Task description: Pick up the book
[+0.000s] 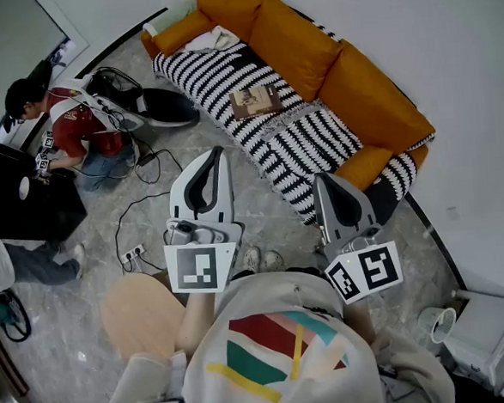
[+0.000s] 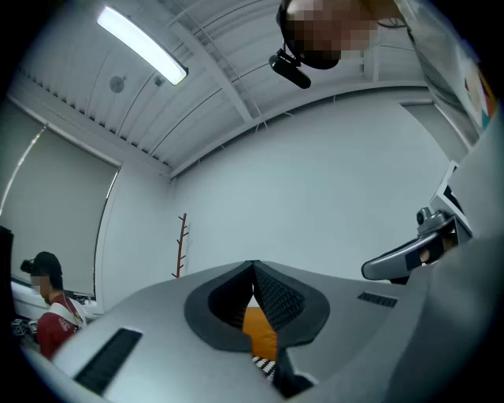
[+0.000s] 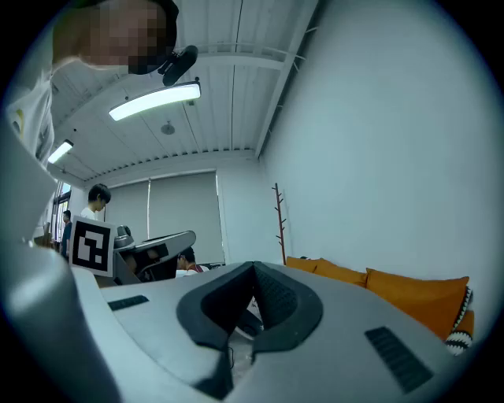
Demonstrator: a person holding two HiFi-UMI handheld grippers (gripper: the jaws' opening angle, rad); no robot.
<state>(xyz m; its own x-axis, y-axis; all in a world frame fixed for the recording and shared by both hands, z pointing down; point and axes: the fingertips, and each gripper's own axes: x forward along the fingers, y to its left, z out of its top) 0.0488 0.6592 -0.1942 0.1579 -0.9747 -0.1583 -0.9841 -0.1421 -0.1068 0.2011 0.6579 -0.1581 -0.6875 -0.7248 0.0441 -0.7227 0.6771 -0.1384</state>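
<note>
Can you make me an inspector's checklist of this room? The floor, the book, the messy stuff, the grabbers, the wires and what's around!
Surface: a striped blanket covers the seat of the orange sofa; grey stone-look floor.
Job's things: the book lies flat on the blanket, untouched.
Clutter: a pair of shoes and a round wooden stool on the floor.
Grippers: left gripper shut, empty; right gripper shut, empty; both apart from the book.
Cables: black cables trail across the floor to a power strip.
Surroundings: a person in red crouches by a black case; white walls.
</note>
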